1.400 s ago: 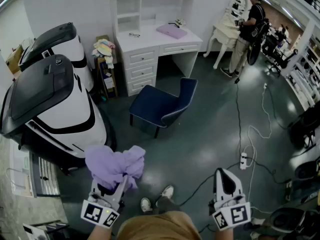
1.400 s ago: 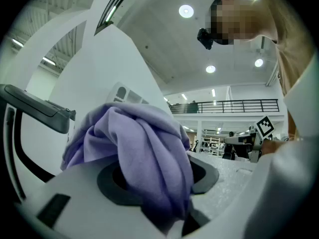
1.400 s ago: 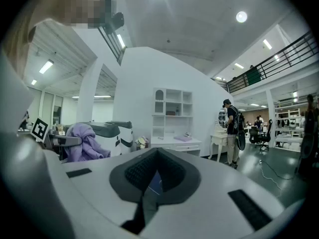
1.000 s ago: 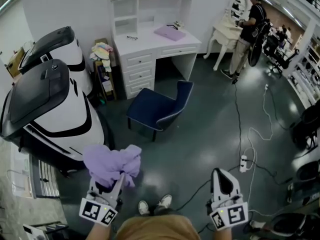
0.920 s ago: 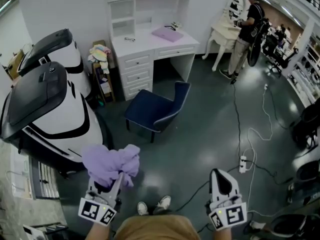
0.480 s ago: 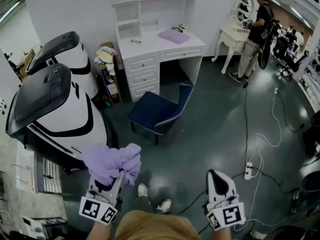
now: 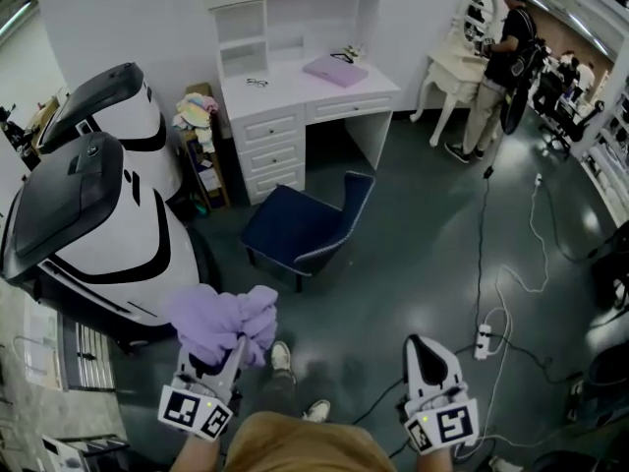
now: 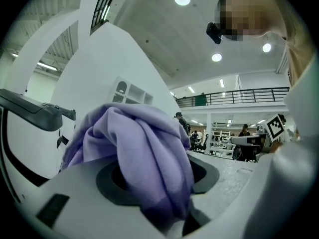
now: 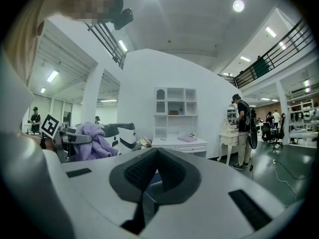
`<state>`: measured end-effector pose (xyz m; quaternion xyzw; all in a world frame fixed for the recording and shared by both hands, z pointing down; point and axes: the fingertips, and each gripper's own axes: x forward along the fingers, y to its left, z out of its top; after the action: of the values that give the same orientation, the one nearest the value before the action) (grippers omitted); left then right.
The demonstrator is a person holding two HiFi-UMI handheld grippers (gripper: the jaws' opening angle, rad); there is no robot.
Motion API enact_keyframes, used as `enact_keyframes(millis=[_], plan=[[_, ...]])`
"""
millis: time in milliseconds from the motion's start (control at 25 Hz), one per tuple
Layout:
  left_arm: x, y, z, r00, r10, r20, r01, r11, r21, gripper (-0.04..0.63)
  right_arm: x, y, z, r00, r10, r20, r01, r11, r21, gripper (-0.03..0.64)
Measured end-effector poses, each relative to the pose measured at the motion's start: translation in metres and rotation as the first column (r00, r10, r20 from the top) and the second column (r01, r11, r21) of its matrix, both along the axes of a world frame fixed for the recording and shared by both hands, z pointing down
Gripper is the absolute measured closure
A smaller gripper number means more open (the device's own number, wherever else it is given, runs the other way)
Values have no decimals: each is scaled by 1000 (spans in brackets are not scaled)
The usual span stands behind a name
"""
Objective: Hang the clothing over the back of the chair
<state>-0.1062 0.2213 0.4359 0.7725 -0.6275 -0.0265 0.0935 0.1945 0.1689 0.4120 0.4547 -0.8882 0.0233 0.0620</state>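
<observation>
Left gripper (image 7: 231, 354): jaws clamped on a bunched lilac garment (image 7: 221, 321), which bulges up over the tips and hides them. The garment is held clear of the floor, low at the left of the head view and well apart from the chair.

Right gripper (image 7: 425, 344): jaws closed tip to tip, with nothing between them.

Directly below, between the two grippers, are the wearer's shoes (image 7: 280, 355) on the dark floor (image 7: 393, 264).

To the left, close beside the garment, stands a large white and black machine (image 7: 88, 224). To the right, a power strip (image 7: 482, 340) and its trailing cable (image 7: 482, 234) lie on the floor, off to the side of the chair.

Ahead, across a stretch of floor, stands the dark blue chair (image 7: 295, 229). Its back (image 7: 356, 197) is on the right side and its seat faces the machine.

Behind the chair is a white desk (image 7: 285, 87) with a flat purple item (image 7: 336, 67) on top. A small rack of folded cloths (image 7: 200, 114) stands at the desk's left.

Far right, a person (image 7: 499, 62) stands at a cream dressing table (image 7: 454, 65).
</observation>
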Motion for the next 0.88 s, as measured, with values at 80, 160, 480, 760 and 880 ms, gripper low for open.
enact_keyframes(millis=[80,160,480,760,880], plan=[[-6,-28,3,1000,21,3,-21,1000,1,388,-7,-24,3,1000,12,-11,-12,1000,-7,612],[-15,-63,8,999,40,-4,-40,999,-10,388,-19,-54,3,999,26,-21,-26,1000,-10,611],[-65,-207,17,987,155,-34,-157,987,-40,387,-78,-175,-10,992,120,-43,-120,993,-9,612],[-81,-286,24,954,296,-38,-298,953,-48,387,-113,-231,-12,978,204,-49,-205,979,-14,611],[-79,-308,31,942,331,-48,-333,940,-68,387,-111,-247,-10,969,243,-50,-245,969,-26,611]])
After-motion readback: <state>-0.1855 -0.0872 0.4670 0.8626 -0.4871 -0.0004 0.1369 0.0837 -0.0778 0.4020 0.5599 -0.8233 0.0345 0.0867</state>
